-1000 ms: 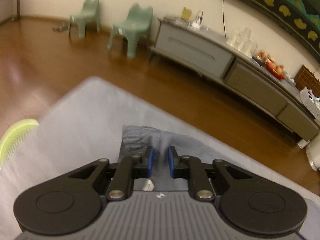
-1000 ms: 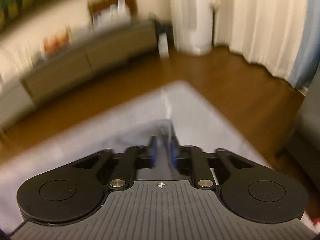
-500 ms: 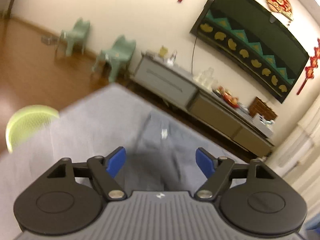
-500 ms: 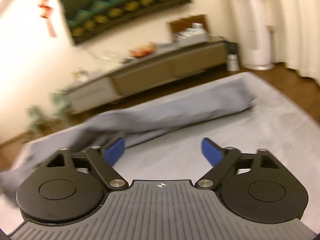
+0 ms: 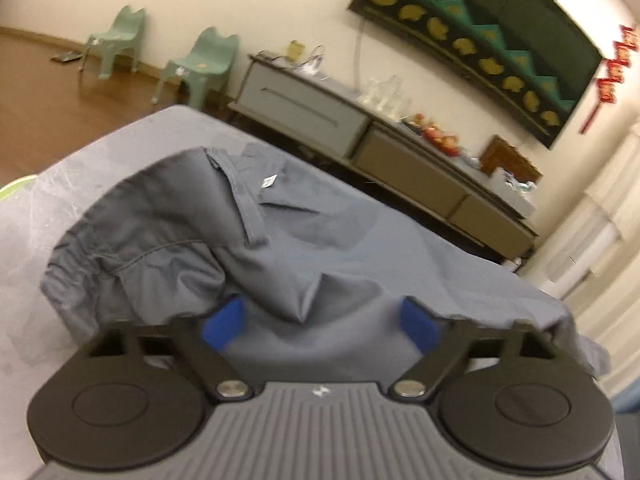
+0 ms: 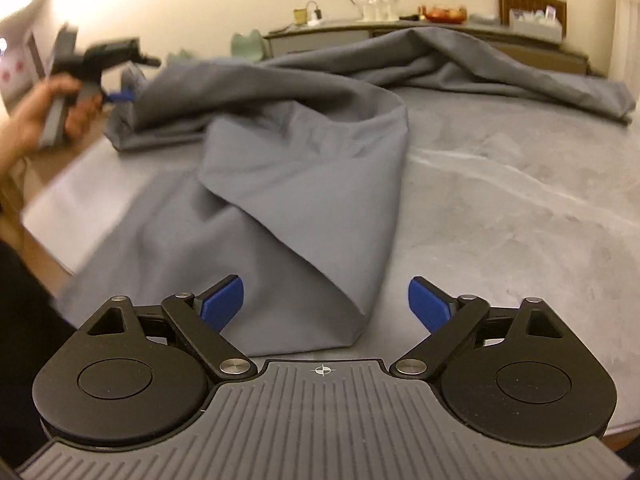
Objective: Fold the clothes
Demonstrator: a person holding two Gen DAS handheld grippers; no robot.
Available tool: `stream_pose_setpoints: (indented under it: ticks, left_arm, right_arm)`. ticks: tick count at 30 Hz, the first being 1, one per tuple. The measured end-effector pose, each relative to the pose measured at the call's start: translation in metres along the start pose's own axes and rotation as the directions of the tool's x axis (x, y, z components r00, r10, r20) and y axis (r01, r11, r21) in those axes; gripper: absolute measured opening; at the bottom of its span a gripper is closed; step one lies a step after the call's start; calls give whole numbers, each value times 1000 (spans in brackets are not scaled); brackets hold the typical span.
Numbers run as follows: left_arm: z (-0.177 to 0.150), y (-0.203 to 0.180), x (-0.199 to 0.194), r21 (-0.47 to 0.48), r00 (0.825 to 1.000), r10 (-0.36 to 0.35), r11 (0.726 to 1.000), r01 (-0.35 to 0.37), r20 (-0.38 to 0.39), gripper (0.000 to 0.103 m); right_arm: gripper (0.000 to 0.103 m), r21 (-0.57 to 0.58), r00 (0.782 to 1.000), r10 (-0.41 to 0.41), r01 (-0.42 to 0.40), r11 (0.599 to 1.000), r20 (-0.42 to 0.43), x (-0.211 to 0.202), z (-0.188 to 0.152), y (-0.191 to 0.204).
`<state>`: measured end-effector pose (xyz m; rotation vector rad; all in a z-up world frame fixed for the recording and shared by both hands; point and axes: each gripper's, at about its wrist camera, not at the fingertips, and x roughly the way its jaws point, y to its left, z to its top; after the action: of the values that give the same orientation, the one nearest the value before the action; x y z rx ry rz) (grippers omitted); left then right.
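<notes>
Grey trousers (image 5: 304, 240) lie crumpled across a grey table (image 5: 60, 208); the waistband with a small white tag (image 5: 269, 181) faces the left wrist view. My left gripper (image 5: 320, 322) is open and empty just above the fabric near the waist. In the right wrist view the trousers (image 6: 304, 168) stretch from a folded leg end close by to the far right edge. My right gripper (image 6: 326, 304) is open and empty over that near leg end. The left gripper (image 6: 120, 96) also shows there at the far left, held in a hand.
A long grey sideboard (image 5: 360, 136) with glasses and fruit stands by the far wall under a dark wall panel (image 5: 480, 36). Two green children's chairs (image 5: 200, 68) stand on the wooden floor. A yellow-green basket (image 5: 12, 190) edge shows at the left. White curtains (image 5: 600, 220) hang at right.
Both grippers were shut on the trousers a second ago; they have opened, let the fabric drop onto the table, and pulled back. The trousers now lie spread out.
</notes>
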<state>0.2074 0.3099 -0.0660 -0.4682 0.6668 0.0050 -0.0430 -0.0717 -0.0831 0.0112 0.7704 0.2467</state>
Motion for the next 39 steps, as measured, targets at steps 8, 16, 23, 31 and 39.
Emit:
stream_pose_setpoints:
  ticks: [8, 16, 23, 31, 39]
  left_arm:
    - [18, 48, -9, -203, 981, -163, 962, 182, 104, 5]
    - [19, 86, -66, -284, 919, -313, 882, 375, 240, 5]
    - [-3, 121, -39, -281, 976, -218, 936, 212, 11, 8]
    - [-24, 112, -55, -208, 986, -165, 965, 161, -3, 17]
    - [-28, 88, -62, -171, 993, -122, 978, 120, 2, 18]
  right_arm:
    - [0, -117, 957, -246, 265, 957, 150, -22, 55, -18]
    - [0, -372, 509, -473, 857, 358, 719, -108, 135, 6]
    - [20, -400, 875, -468, 475, 784, 122, -35, 55, -58]
    - [66, 79, 972, -230, 226, 971, 40, -92, 58, -134]
    - [99, 106, 873, -487, 486, 867, -16, -36, 127, -246]
